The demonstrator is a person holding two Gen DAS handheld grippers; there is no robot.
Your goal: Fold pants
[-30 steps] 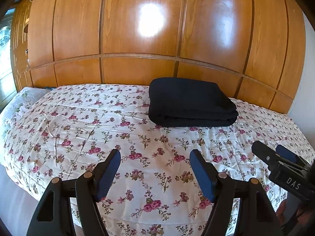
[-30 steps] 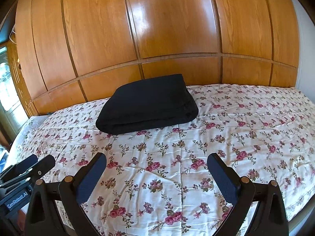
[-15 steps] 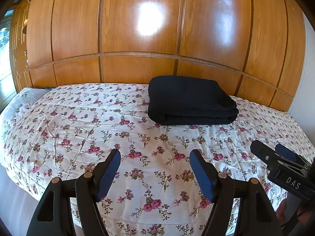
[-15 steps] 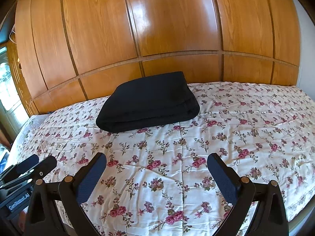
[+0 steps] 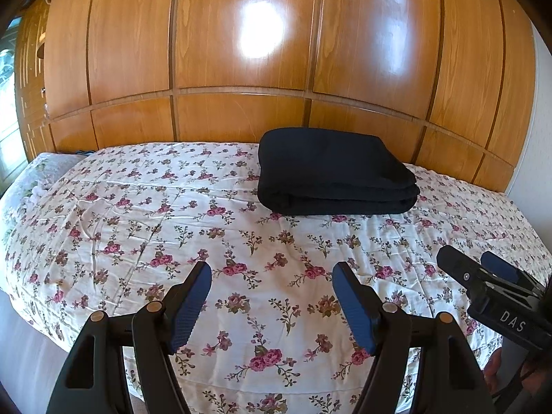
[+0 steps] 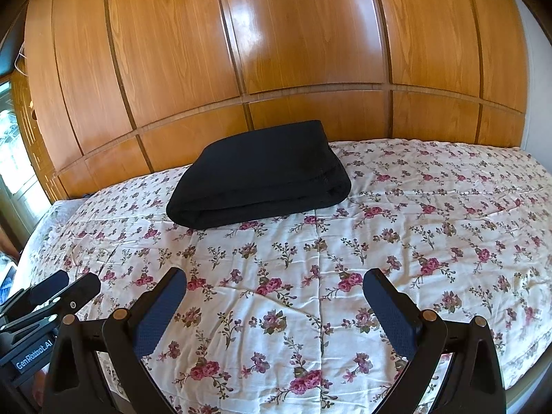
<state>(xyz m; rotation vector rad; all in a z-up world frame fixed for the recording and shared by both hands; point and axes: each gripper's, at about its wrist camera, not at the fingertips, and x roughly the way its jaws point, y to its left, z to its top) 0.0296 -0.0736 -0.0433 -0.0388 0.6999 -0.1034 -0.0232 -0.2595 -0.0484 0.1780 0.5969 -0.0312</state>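
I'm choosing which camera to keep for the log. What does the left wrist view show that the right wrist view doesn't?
Only the left wrist view shows the right gripper, labelled DAS. Only the right wrist view shows the left gripper, labelled GenRobot.AI. Both show the folded black pants lying on the floral bedspread by the wooden panelling, with both grippers open and empty.

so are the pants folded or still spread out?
Folded. The black pants lie as a compact stacked bundle on the floral bedspread, layered edges showing in front; both open grippers are clear of them.

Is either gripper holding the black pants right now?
No, the folded pants lie alone on the bedspread, both grippers open and apart from them.
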